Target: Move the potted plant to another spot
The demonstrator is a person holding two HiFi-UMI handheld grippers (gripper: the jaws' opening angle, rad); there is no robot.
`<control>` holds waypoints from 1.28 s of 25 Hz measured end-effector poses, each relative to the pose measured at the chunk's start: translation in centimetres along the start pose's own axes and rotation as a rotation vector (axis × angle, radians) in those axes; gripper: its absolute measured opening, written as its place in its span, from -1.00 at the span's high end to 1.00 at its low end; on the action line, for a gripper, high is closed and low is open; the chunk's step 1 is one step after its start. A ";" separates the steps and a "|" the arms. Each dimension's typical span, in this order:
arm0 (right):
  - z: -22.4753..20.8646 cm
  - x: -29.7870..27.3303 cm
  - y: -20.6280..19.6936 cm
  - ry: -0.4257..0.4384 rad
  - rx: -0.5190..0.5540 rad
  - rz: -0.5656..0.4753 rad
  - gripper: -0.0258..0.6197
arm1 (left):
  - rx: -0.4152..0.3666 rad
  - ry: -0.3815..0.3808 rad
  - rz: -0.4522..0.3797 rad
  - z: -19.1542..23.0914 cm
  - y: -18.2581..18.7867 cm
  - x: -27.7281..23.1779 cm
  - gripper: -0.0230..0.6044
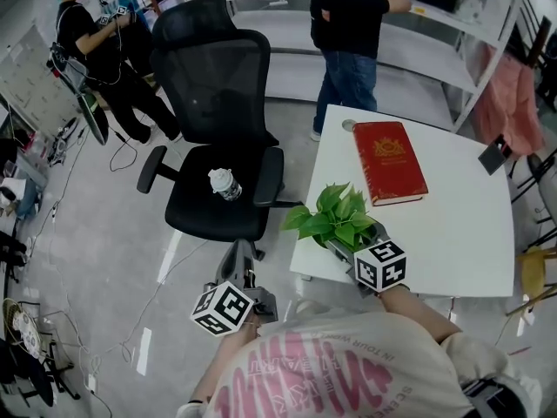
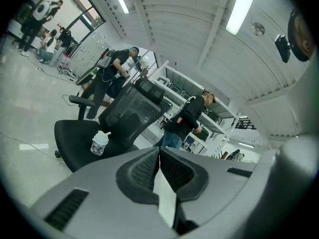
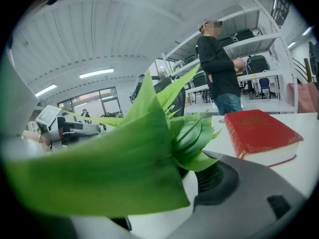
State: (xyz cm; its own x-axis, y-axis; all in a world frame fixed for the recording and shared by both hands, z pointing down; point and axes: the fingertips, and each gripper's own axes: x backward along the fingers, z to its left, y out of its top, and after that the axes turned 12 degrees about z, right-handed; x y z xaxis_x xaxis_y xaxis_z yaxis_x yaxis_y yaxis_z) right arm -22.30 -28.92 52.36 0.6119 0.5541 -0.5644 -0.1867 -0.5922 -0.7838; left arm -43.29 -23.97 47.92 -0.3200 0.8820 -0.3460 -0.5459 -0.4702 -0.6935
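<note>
- potted plant: bright green broad pointed leaves, several, bunched; white pot shows only in the right gripper view, under the leaves
- plant stands upright, long axis vertical; in the head view the foliage spreads left, and the outermost leaves hang past the table edge toward the chair
- location: near-left edge of the white table, on the side closest to the wearer; red book lies flat just beyond it, with the leaf tips near the book's near corner
- right gripper: jaws wide apart with the pot between them; the one visible pad sits just beside the pot wall, no clear squeeze; the other jaw is hidden behind a big leaf
- left gripper: jaws closed together, nothing in them; held off the table, pointing toward the black office chair
- counts: 1 plant, 1 book, 1 table, 1 chair, 1 clear bottle upright on the chair seat, 2 grippers
- 2 people stand beyond the chair and table in the head view; the left gripper view shows more far off, too small to count
</note>
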 end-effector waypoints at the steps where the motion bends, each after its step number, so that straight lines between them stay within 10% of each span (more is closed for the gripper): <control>1: 0.2 0.3 0.0 0.005 0.004 -0.001 -0.27 | 0.000 0.002 -0.006 -0.2 -0.1 0.4 0.85; 32: 1.6 18.0 -9.8 0.049 0.002 -0.033 -0.27 | 0.016 0.037 -0.075 -11.6 -14.2 14.4 0.85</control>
State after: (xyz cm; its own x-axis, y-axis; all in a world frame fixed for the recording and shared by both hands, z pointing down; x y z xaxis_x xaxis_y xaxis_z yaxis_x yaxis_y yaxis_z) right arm -10.66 -12.19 49.43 0.6548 0.5439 -0.5248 -0.1675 -0.5726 -0.8025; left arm -31.19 -4.15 45.50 -0.2491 0.9154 -0.3163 -0.5794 -0.4025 -0.7087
